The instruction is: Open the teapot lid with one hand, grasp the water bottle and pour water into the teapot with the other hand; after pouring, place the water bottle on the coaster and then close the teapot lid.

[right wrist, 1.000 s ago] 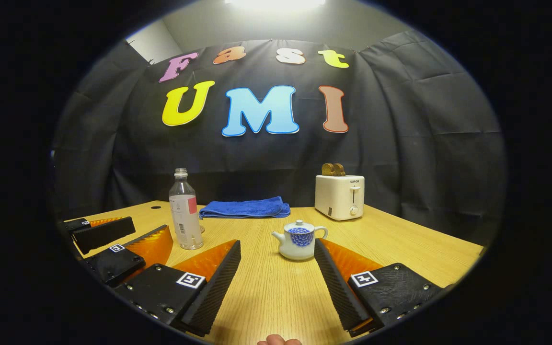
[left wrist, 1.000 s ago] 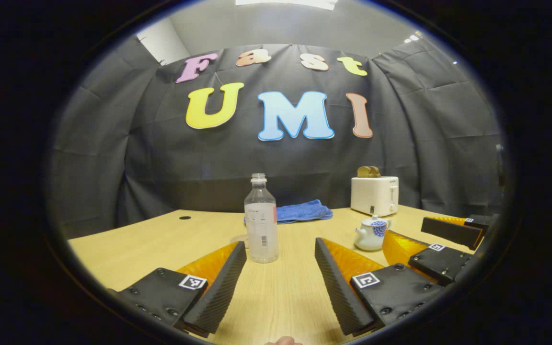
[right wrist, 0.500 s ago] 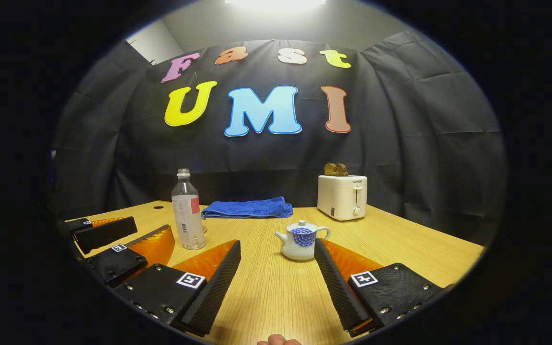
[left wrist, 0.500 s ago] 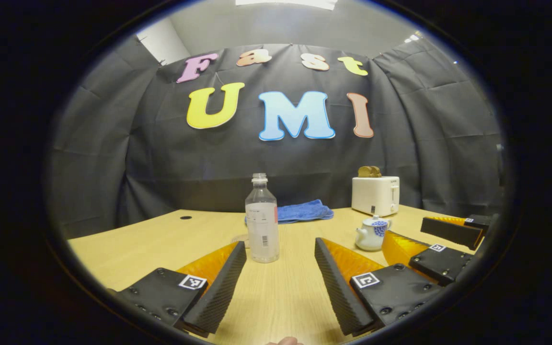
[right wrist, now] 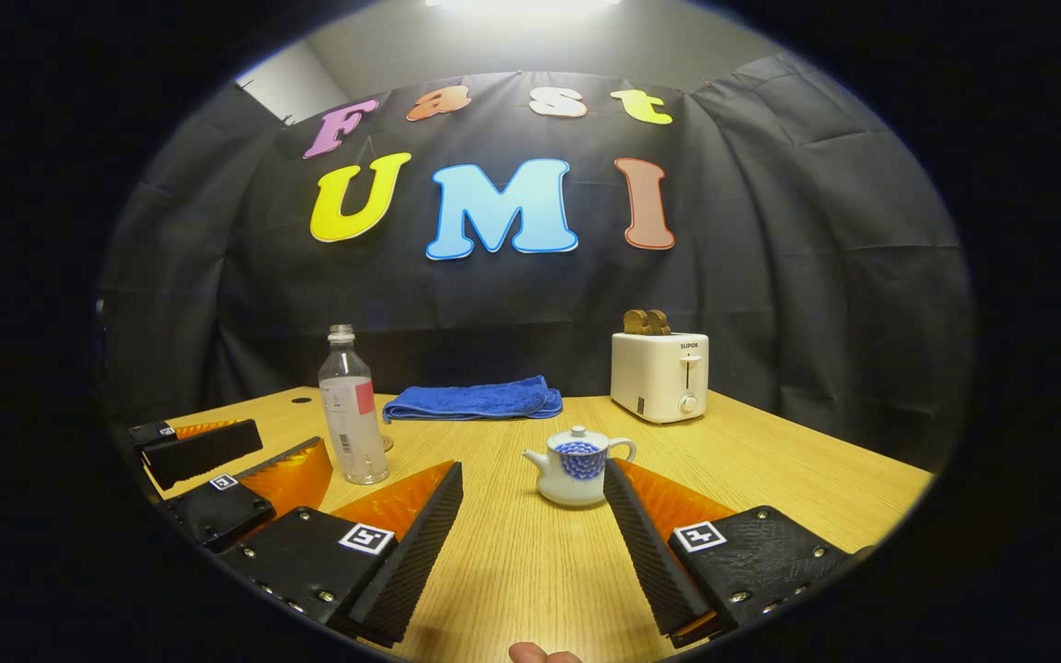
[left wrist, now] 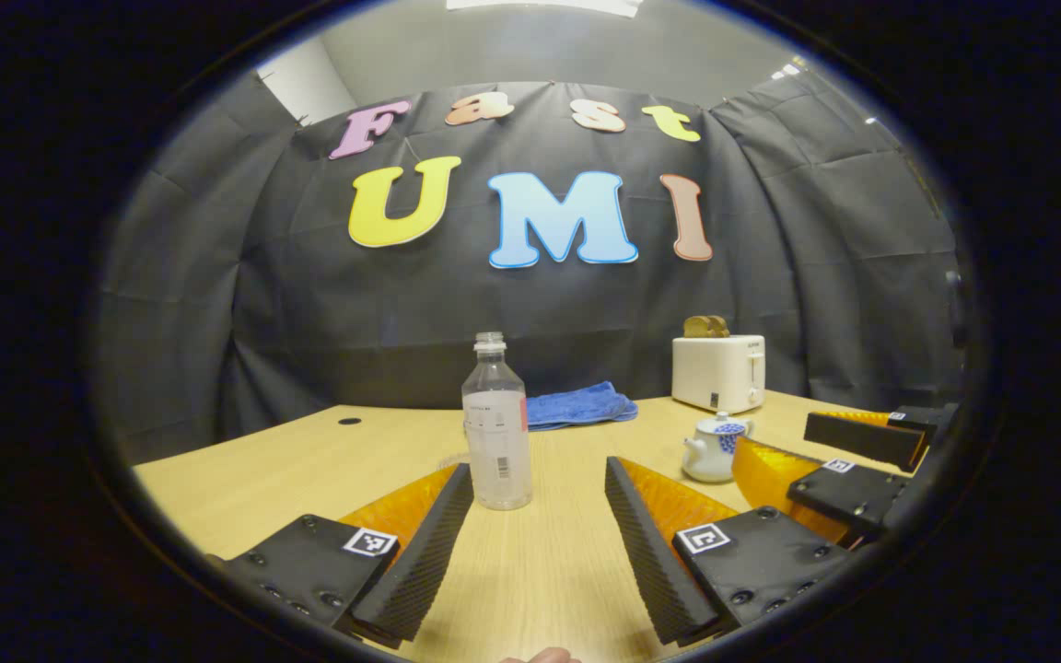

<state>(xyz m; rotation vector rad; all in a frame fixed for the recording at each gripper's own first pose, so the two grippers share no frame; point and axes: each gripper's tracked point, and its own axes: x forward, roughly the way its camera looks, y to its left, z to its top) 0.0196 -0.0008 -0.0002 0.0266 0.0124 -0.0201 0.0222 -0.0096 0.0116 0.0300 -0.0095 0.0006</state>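
A clear, capless water bottle with a white label stands upright on the wooden table, just beyond my left gripper, which is open and holds nothing. The bottle is a little left of the gap's centre line. A small white teapot with a blue pattern has its lid on. It sits just past the tip of the right-hand finger of my right gripper, which is open and holds nothing. The teapot and the right gripper also appear in the left gripper view, the bottle and the left gripper in the right gripper view. A faint clear disc lies by the bottle's base.
A folded blue towel lies at the table's back. A white toaster with bread in it stands back right. A cable hole is at the table's far left. Bare wood stretches between the fingers of each gripper.
Both views have shifted slightly; the bottle now sits a bit lower and further left in the left gripper view. Both grippers remain open.
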